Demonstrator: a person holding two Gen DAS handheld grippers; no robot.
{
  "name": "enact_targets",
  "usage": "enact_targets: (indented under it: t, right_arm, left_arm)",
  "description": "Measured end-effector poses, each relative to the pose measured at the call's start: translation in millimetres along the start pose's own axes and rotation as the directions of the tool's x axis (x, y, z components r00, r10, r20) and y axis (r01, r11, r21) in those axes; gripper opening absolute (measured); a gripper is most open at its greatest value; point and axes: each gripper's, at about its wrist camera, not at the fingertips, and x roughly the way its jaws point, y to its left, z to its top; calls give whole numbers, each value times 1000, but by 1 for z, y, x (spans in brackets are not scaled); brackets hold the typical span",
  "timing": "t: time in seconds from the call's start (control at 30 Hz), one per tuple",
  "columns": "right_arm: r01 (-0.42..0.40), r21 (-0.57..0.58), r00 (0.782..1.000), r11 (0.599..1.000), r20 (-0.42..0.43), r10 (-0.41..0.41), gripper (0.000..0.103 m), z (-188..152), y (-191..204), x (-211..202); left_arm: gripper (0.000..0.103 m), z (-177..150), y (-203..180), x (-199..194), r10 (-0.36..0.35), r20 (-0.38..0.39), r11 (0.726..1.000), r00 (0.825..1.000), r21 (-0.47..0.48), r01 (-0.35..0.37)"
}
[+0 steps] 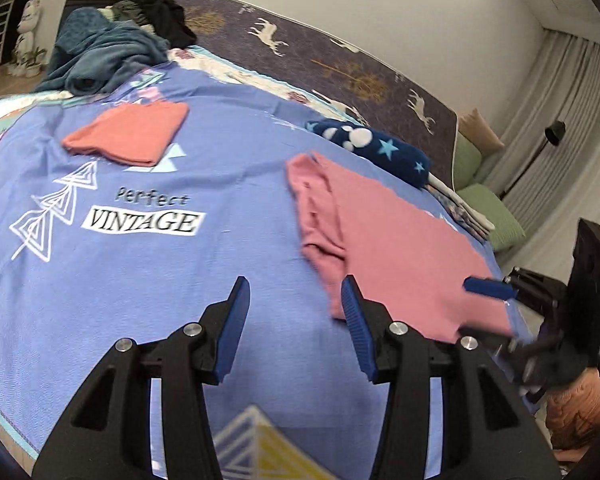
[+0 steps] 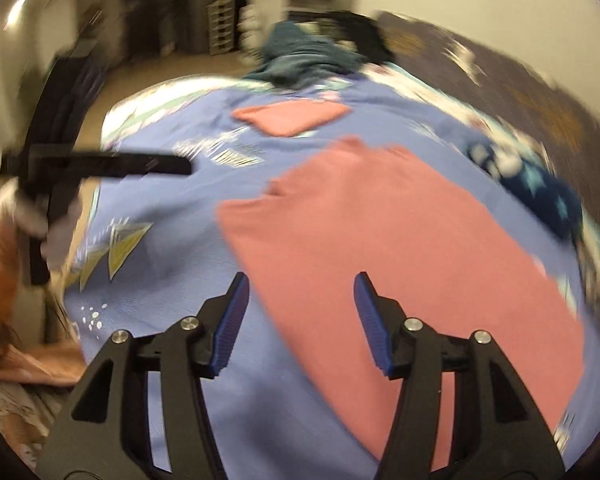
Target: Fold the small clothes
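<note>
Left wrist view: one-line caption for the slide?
Open left gripper hovers at the bunched edge of a pink garment on a blue bedspread; folded coral piece behind.

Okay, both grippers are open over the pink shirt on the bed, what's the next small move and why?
Probably lower the left gripper onto the bunched sleeve edge of the pink shirt and pinch it. Both grippers hold nothing, the right gripper hovers over flat cloth, and that crumpled side looks unfolded.

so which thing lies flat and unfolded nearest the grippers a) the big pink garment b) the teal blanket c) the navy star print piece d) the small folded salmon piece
a: the big pink garment is spread out on the blue sheet just ahead of the open left gripper and right gripper, while the small folded salmon piece lies farther back.
</note>
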Motion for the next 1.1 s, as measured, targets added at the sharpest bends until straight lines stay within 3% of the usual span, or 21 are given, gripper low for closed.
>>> enact_targets:
  t: [0.1,0.17,0.27,0.37,0.43,0.5,0.6,0.63,0.7,0.77,0.87,0.93,0.97,1.0,1.03,1.1]
  right_arm:
    - [60,-126,998,990,-30,-64,58,11,40,26]
    - [153,-187,985,970,-54,-166,58,15,56,46]
    - [337,-297,930,893,-40,-364,57,15,71,75]
    - [441,-353,885,825,18,-466,53,23,80,91]
    - [488,-383,858,784,50,-510,42,30,85,104]
    - [512,-403,841,759,53,-539,12,35,86,121]
    - [515,-379,843,769,65,-533,7,38,87,127]
    - [502,-365,859,784,105,-501,6,39,90,117]
    - [498,-346,866,795,167,-471,6,40,93,102]
    - [473,-306,881,826,156,-446,6,41,87,96]
    - [460,-293,888,838,133,-441,6,41,81,98]
    - [460,-302,888,835,149,-435,12,41,84,94]
    - [448,-305,894,841,166,-416,21,40,86,88]
    - [453,-309,891,836,178,-417,40,38,89,83]
    - [466,-321,885,825,194,-424,46,34,94,76]
    - [492,-355,871,795,204,-448,47,26,98,71]
  left_arm:
    - [48,0,23,-5,0,4,999,1000,-32,0]
    - [48,-1,35,-8,-8,8,999,1000,-54,9]
    - [48,-3,48,-11,-23,23,996,999,-84,25]
    - [48,-1,57,-8,-31,29,994,999,-101,34]
    - [48,1,64,-4,-39,29,992,999,-119,42]
    - [48,2,67,-3,-52,27,990,998,-128,55]
    - [48,6,68,-1,-72,22,990,997,-121,74]
    - [48,7,69,0,-77,23,990,997,-120,80]
    - [49,14,72,5,-114,18,984,993,-134,115]
    - [55,23,74,18,-197,-3,968,980,-156,195]
    - [57,38,68,46,-252,-64,958,966,-160,240]
    - [57,44,63,62,-286,-98,949,953,-167,268]
    - [57,46,62,68,-294,-111,946,949,-173,273]
    - [57,48,59,74,-313,-125,941,942,-179,289]
    - [57,49,57,80,-329,-135,935,935,-187,302]
    - [57,49,55,86,-331,-147,935,932,-187,302]
